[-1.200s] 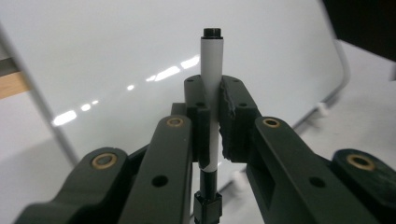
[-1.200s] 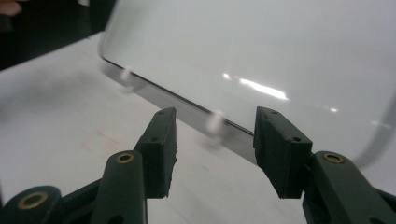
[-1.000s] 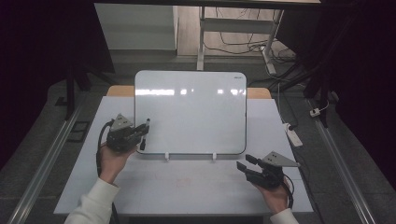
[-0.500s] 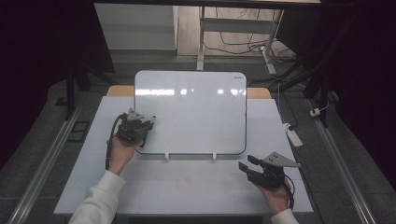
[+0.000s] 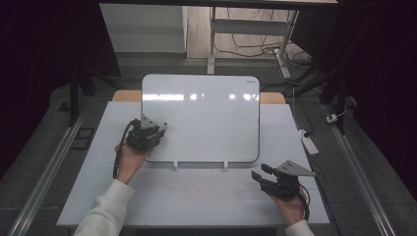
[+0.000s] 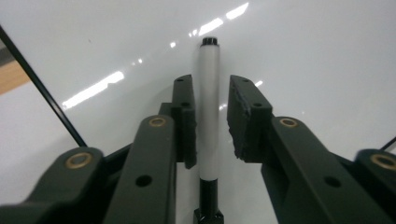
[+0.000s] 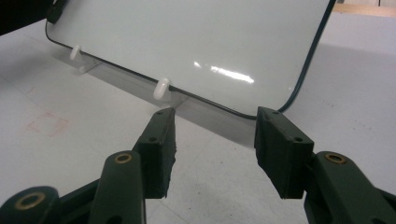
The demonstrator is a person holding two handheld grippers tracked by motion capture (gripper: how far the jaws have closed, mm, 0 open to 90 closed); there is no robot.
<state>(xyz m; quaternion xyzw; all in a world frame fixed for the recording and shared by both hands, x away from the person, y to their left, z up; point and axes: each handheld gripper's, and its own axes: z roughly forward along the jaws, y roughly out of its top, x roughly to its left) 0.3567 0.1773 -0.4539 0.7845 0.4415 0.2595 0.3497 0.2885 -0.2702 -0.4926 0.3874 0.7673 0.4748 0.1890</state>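
Observation:
A white marker (image 6: 207,107) with a black end lies along the whiteboard (image 5: 201,118) between the jaws of my left gripper (image 6: 210,84). Those jaws have just been opening: the left pad is close against the marker and a gap shows at the right pad. In the high view the left gripper (image 5: 156,129) sits over the whiteboard's lower left part. My right gripper (image 5: 258,173) rests on the table near the board's lower right corner. It stands open with nothing between its fingers, its own view (image 7: 212,116) looking at the whiteboard (image 7: 187,42).
The whiteboard leans on two small white clips (image 5: 175,165) (image 5: 225,164) on a white tabletop (image 5: 196,196). A white power strip (image 5: 310,142) lies at the table's right edge. A faint red square mark (image 7: 49,125) is on the table.
My left gripper has moved right, from beside the whiteboard's left edge onto its lower left area. The right gripper has stayed where it was.

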